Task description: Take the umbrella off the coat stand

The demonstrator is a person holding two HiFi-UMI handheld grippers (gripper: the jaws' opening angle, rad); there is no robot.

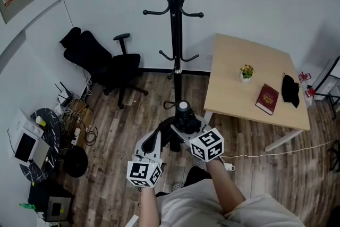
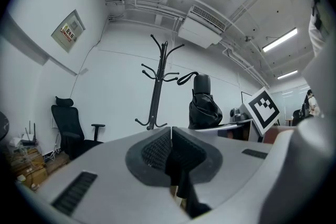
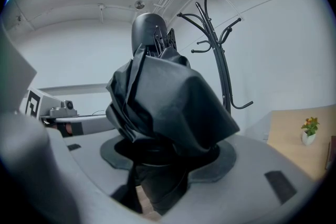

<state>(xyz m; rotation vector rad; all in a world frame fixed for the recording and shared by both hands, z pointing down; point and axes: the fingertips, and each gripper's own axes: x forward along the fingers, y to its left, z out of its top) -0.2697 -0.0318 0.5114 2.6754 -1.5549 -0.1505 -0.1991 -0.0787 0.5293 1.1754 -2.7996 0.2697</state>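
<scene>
The black folded umbrella [image 1: 184,116] stands upright between the jaws of my right gripper [image 1: 187,128], which is shut on its lower part. In the right gripper view the umbrella [image 3: 163,107] fills the middle, its rounded handle on top. It hangs free of the black coat stand [image 1: 175,24], which rises bare behind it with its hooks empty. My left gripper [image 1: 158,135] is beside the right one, to its left, shut with nothing between its pads [image 2: 157,150]. From the left gripper view the umbrella [image 2: 203,108] shows to the right of the coat stand [image 2: 156,89].
A wooden table [image 1: 234,98] at the right carries a small potted plant [image 1: 245,72], a red book [image 1: 267,99] and a black item [image 1: 290,89]. A black office chair [image 1: 106,64] stands left of the stand. Cables and devices [image 1: 48,141] crowd the left floor.
</scene>
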